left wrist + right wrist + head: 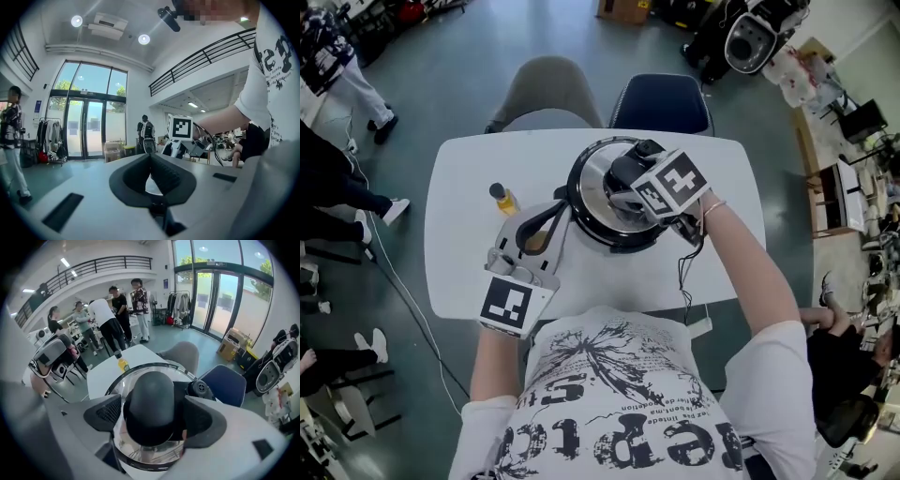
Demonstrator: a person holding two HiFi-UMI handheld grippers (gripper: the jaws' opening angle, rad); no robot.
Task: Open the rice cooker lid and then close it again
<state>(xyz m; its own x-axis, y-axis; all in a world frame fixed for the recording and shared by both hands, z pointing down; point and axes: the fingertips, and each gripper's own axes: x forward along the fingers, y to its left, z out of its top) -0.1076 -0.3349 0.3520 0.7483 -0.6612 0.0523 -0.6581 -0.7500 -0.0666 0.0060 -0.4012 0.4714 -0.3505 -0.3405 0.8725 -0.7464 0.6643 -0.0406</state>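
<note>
My right gripper [152, 416] hangs steeply over the rice cooker [619, 241] at the middle of the white table [469, 187]. Its jaws stand apart, straddling the black dome knob [151, 390] of the lid [589, 183], with the pads near its sides but, as far as I can see, not yet pressing. The lid sits closed on the pot. My left gripper [151, 161], jaws together on nothing, lies level just beside the cooker's left flank; whether it touches I cannot tell. I judge the shiny lid rigid, fairly heavy and easily chipped, and the smooth knob slippery. The hold belongs low on the knob, under its bulge, squeezed square, lifted straight and set back gently. A small yellow bottle [503, 198] stands well clear.
</note>
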